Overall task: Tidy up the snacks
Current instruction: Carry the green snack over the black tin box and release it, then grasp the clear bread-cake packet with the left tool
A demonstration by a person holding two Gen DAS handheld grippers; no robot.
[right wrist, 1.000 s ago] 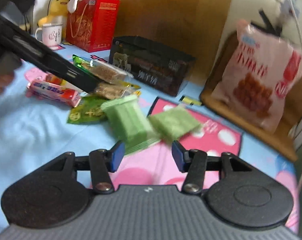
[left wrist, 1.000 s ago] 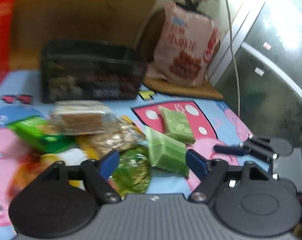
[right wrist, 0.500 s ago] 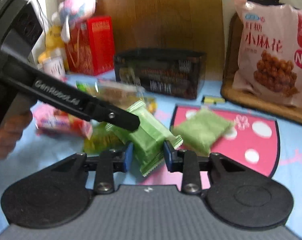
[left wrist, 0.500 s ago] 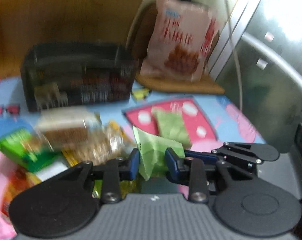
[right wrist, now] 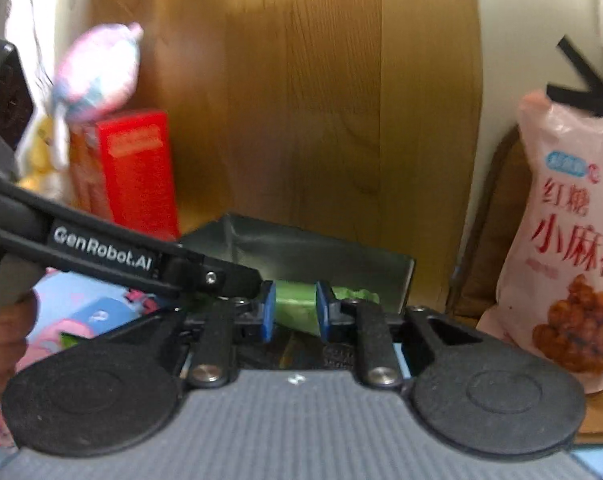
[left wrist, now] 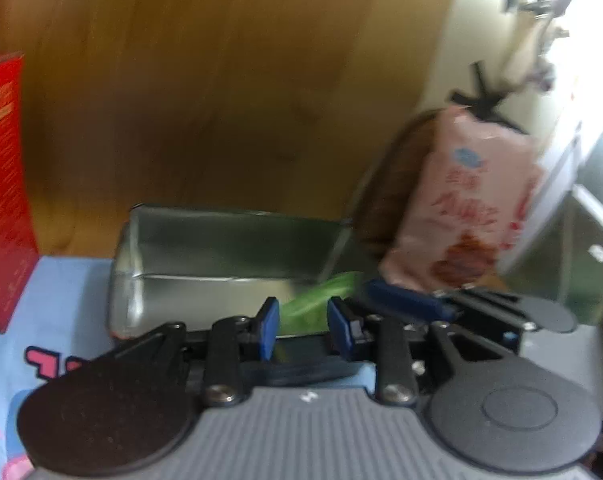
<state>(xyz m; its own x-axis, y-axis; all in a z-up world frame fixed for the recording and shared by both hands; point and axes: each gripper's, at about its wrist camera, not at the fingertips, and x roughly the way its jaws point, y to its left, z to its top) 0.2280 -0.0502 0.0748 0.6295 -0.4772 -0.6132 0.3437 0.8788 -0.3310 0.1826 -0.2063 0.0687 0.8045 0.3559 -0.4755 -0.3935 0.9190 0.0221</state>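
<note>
Two grippers, left gripper (left wrist: 303, 330) and right gripper (right wrist: 295, 311), each clamp one green snack packet (left wrist: 315, 306) (right wrist: 295, 304), the right's jaws closing, above one open tin box (left wrist: 221, 248).

The left wrist view is smeared with motion blur: the print on the pink snack bag (left wrist: 465, 208) cannot be read there, and the red box (left wrist: 1, 192) is cut by the left edge. The green snack packet (left wrist: 313, 304) shows only as a blurred wedge between the blue pads (left wrist: 268, 334), its lower part hidden behind the gripper body. In the right wrist view the tin box (right wrist: 317, 252) has its floor covered by the grippers, the plush toy (right wrist: 97, 72) is blurred, and a hand (right wrist: 5, 344) is cropped at the left edge.
</note>
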